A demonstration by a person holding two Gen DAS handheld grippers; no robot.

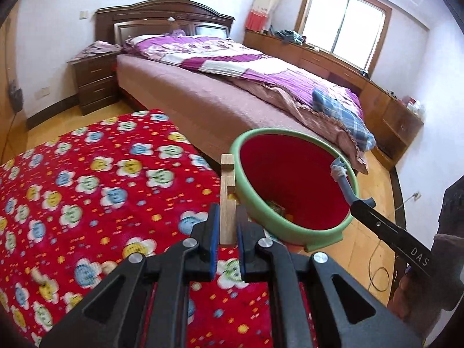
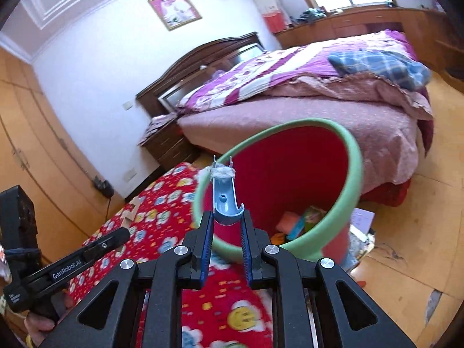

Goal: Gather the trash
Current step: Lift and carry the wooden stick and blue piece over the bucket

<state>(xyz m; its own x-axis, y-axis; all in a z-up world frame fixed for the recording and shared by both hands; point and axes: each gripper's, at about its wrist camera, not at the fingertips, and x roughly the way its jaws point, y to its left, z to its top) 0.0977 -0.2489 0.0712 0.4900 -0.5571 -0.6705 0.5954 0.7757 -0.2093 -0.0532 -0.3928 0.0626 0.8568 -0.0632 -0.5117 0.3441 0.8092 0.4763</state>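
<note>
My left gripper (image 1: 226, 226) is shut on a notched wooden strip (image 1: 227, 200) that stands upright just left of the bin's rim. The bin (image 1: 246, 185) is red inside with a green rim, and some colourful scraps (image 2: 301, 223) lie at its bottom. My right gripper (image 2: 227, 226) is shut on a blue plastic piece (image 2: 223, 200) with white fluff at its tip, held over the near rim of the bin (image 2: 356, 156). In the left wrist view the blue piece (image 1: 342, 177) hangs over the right rim, on the right gripper's finger (image 1: 374, 221).
A red flowered blanket (image 1: 95, 179) covers the low surface under both grippers. A bed (image 1: 208, 98) with a purple quilt stands behind the bin, a dark nightstand (image 1: 95, 84) beside it. Wooden floor (image 2: 406, 226) with a cable lies to the right. A hand holds the left gripper (image 2: 95, 249).
</note>
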